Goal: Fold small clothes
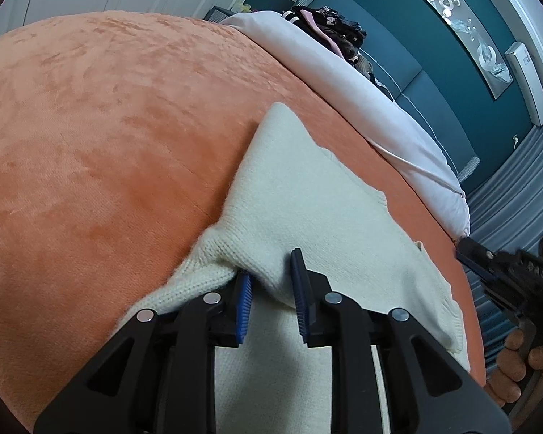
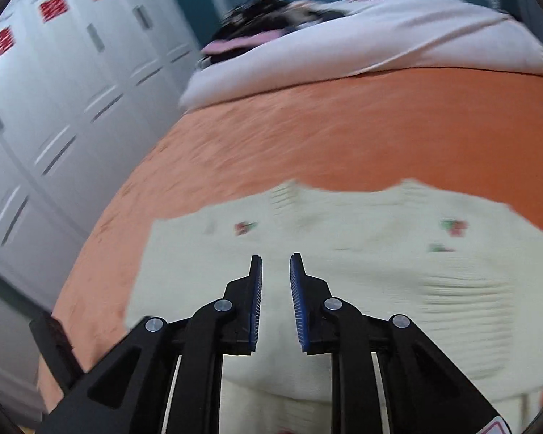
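Observation:
A cream knit sweater [image 1: 307, 195] lies on the orange bedspread [image 1: 108, 126]. In the right wrist view the sweater [image 2: 380, 253] shows small red flower motifs and is blurred. My left gripper [image 1: 271, 271] is open, with a fold of the sweater's edge bunched between and over its blue pads. My right gripper [image 2: 276, 264] is open and empty, hovering over the sweater's middle. The right gripper also shows at the right edge of the left wrist view [image 1: 474, 253], beside the bed.
A white pillow or duvet [image 1: 362, 83] lies along the head of the bed, with a pile of dark clothes [image 1: 329, 25] on it. A teal headboard wall [image 1: 434, 54] is behind. White wardrobe doors [image 2: 54, 108] stand beside the bed.

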`<state>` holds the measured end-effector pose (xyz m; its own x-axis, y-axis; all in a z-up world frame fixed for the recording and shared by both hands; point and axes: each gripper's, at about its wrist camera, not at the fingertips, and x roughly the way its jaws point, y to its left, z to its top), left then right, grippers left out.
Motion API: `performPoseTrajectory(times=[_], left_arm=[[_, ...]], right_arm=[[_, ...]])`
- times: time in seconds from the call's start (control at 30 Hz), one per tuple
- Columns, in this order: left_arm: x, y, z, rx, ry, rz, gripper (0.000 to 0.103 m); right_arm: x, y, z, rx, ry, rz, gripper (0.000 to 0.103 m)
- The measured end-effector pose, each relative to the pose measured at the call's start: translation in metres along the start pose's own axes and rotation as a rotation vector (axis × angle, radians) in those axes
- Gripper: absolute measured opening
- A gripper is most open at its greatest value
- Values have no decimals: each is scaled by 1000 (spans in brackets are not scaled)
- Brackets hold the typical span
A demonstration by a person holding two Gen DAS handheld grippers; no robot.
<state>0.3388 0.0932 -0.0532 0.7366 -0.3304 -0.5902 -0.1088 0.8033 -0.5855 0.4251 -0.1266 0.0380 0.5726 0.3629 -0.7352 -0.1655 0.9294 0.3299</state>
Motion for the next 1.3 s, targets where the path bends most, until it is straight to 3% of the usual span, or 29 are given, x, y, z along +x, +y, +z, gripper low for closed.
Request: performPoseTrajectory(times=[0.1,0.2,0.23,0.27,0.47,0.5,0.6,0.7,0.73,0.8,0.83,0.87,0.93,1.0,1.03,1.1,1.13,1.2,1.23,1.3], left_arm=[[1,0,0,-2,-1,-4,21],[2,4,0,-5,-5,-17,21],[2,5,0,-5,-6,-20,21],[2,5,0,-4,-7,-22,21],[3,4,0,8,-14,-22,21],[3,4,0,9,-14,-19,21],[3,3,1,11,-11,-15,21],[4,2,2,12,-9,-10,21],[4,2,2,12,-8,-10,21],[4,2,2,11,-7,-11,21],[4,2,2,10,-6,-11,21],[5,2,3,10,-5,-10,21],[5,2,4,9,-3,-10,21],[6,2,4,10,-3,-9,21],[6,2,4,11,-3,-7,21],[5,3,4,12,-3,-7,21],[5,3,4,12,-3,-7,21],[5,3,3,12,-2,-7,21],[5,3,3,13,-2,-5,21],[6,3,4,14,0,-1,21]], right_arm=[[68,42,8,-26,97,5,19],[96,48,13,-33,125,-31,17],[94,40,11,-32,126,-41,6],[91,24,12,-17,121,-35,2],[-15,-129,-24,184,-1,-131,0],[-35,-151,-32,209,-10,-246,0],[-90,-198,-60,315,-55,-301,1],[-125,-211,-83,368,-105,-311,32],[-126,-210,-88,376,-108,-281,51],[-117,-198,-93,359,-80,-238,53],[-108,-190,-94,322,-54,-239,52],[-101,-181,-93,276,-39,-255,36],[-104,-171,-90,229,-68,-301,15],[-125,-186,-90,309,-149,-253,7],[-131,-200,-94,362,-164,-285,0],[-122,-233,-107,438,-82,-341,0],[-120,-241,-113,453,-75,-295,0],[-139,-231,-113,442,-106,-313,0],[-149,-218,-109,419,-139,-295,9],[-154,-186,-102,339,-165,-227,11]])
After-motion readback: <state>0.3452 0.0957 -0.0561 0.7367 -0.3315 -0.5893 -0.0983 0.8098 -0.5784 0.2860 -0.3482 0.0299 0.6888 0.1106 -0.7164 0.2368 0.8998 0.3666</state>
